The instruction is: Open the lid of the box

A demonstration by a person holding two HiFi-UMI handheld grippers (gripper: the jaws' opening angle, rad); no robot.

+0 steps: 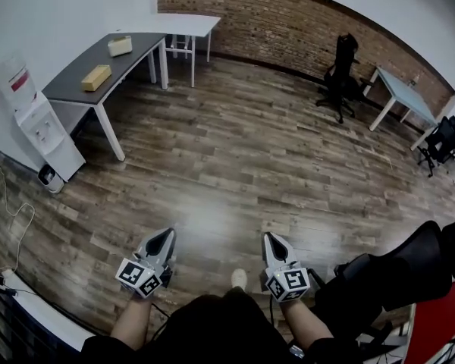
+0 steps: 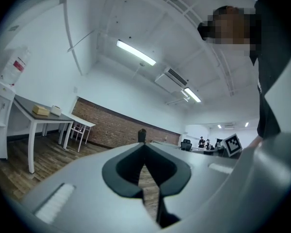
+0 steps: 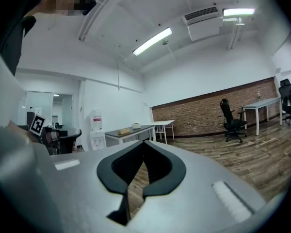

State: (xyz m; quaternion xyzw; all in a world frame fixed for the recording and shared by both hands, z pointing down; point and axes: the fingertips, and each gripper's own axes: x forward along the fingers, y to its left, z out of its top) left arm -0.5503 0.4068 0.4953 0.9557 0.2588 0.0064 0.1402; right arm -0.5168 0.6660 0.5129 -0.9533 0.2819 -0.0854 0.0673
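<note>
Left gripper (image 1: 165,237) and right gripper (image 1: 271,240) sit side by side, a little apart, low in the head view. Both are closed at the tips, and nothing is between them. You can see this in the left gripper view (image 2: 144,147) and the right gripper view (image 3: 144,143). An arm comes up from the bottom edge to each one. The hands are tucked behind the marker cubes. Both grippers point forward, away from the person, about flat over the wooden floor (image 1: 227,150).

Far off to the left, past a water cooler (image 1: 42,123), is a long dark surface (image 1: 76,82) by the white wall. Two small boxes sit on it, well apart from the grippers. The tan box (image 1: 96,77) is nearer. Its long side runs along the length of the surface. The pale box (image 1: 120,45) sits farther along the same top. They are too small to tell which way their lids face.

Past them is a white table (image 1: 183,25). Then comes a brick wall (image 1: 288,21), with a black chair (image 1: 343,78) near it.
</note>
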